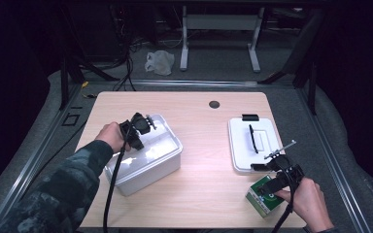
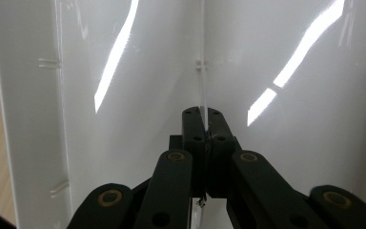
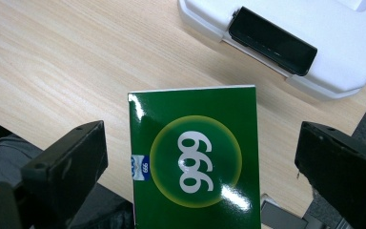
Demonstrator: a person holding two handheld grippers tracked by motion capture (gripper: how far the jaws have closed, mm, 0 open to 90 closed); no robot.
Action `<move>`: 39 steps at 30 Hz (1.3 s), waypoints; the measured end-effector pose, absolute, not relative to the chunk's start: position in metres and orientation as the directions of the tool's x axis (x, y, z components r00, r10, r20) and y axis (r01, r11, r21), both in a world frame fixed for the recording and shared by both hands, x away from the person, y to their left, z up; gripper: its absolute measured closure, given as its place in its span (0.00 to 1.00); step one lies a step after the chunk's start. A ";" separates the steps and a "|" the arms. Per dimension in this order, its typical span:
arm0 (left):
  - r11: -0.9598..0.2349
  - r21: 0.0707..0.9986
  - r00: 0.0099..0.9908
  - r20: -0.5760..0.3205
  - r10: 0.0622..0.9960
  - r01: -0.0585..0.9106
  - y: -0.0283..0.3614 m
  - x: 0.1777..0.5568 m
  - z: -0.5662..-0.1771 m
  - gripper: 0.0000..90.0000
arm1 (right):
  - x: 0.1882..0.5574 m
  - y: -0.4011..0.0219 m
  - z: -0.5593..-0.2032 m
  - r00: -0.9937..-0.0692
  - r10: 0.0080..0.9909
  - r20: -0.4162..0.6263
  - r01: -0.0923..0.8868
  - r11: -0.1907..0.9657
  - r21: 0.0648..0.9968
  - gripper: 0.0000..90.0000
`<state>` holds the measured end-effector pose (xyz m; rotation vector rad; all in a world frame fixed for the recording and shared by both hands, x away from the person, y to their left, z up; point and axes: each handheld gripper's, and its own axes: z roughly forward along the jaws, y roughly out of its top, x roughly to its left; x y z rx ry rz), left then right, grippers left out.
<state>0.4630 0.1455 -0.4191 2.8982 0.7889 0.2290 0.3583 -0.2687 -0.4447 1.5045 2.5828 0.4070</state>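
The green box (image 1: 266, 193) stands at the near right corner of the table (image 1: 209, 145), just near of the white lid (image 1: 252, 143) that lies flat there with its black latch (image 3: 271, 40) facing the box. The right gripper (image 1: 280, 180) is right at the box: in the right gripper view the box sits between its jaws, which stand wide, each well clear of a box side, so nothing is held yet. The box's long axis runs along the gripper's line of sight, its printed top face up, so the jaws straddle its narrow width. The right hand (image 1: 308, 201) comes in from the near edge, angled toward the far left. The coming move looks like a squeeze on the box, and this hand is by far the nearer. The left gripper (image 1: 138, 130) is well apart, at the left, over the open tub (image 1: 148, 162), pointing down into it; its jaws are pressed together on the tub's thin clear wall (image 2: 203, 90), which runs up between them.
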 end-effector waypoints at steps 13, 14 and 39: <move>-0.966 0.147 0.965 0.128 0.230 0.211 0.090 0.445 -0.418 0.99 | 0.358 -0.269 -0.447 -0.507 0.861 0.032 0.830 0.478 0.287 0.04; -0.972 0.143 0.970 0.128 0.206 0.187 0.082 0.443 -0.418 0.99 | 0.358 -0.269 -0.447 -0.509 0.860 0.033 0.829 0.480 0.286 0.04; -0.981 0.188 0.990 0.126 0.071 0.046 0.008 0.414 -0.419 0.99 | 0.360 -0.266 -0.447 -0.512 0.858 0.041 0.831 0.482 0.279 0.04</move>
